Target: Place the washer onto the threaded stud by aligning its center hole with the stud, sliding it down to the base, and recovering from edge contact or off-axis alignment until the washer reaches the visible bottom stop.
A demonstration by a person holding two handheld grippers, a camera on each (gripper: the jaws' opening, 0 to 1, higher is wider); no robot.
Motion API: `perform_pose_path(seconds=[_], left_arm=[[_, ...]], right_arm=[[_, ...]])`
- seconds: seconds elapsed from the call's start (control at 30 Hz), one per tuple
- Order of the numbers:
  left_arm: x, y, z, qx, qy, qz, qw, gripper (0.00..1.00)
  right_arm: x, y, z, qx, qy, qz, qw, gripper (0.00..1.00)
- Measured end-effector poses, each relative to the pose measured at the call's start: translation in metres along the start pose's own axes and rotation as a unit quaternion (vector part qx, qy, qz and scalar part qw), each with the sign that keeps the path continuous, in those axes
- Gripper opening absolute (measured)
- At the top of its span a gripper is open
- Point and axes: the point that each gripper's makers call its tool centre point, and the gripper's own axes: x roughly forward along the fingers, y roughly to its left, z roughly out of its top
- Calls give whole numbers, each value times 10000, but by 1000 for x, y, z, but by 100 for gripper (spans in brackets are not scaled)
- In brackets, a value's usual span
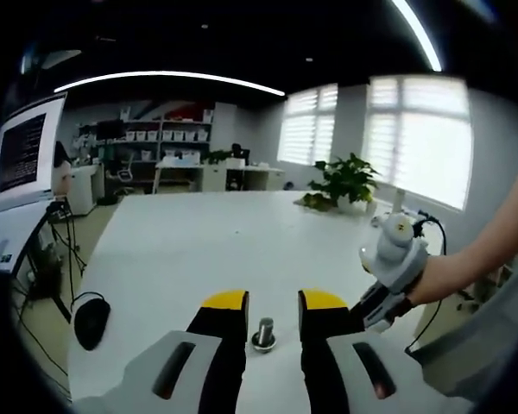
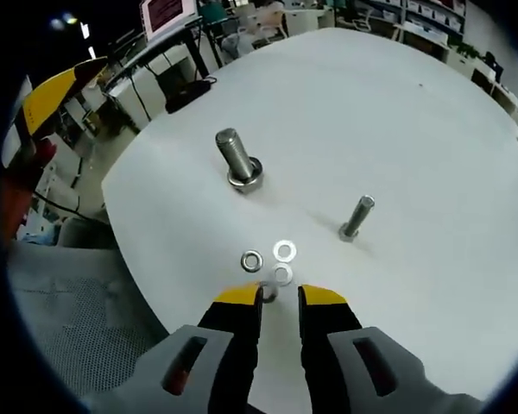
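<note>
two grippers over a white table with washers and upright studs.
right gripper view: right gripper (image 2: 281,296) jaws parted, tips at a washer (image 2: 268,291) whose grip cannot be told; just beyond lie three more washers (image 2: 284,251), then a slim threaded stud (image 2: 357,216) and a thick stud (image 2: 238,159) standing in its base. left gripper view: left gripper (image 1: 274,301) jaws open astride a stud (image 1: 264,334); further off, a potted plant (image 1: 345,181).

washers (image 2: 274,263) on table (image 2: 432,138), before studs (image 2: 238,161)
</note>
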Motion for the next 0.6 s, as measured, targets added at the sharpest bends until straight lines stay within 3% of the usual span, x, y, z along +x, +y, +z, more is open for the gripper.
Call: perform_pose_path(seconds=[0.6], left_arm=[[-1, 4, -6, 109, 99, 112, 9998, 20]], right_arm=[[-4, 1, -3, 56, -14, 40, 10000, 19]])
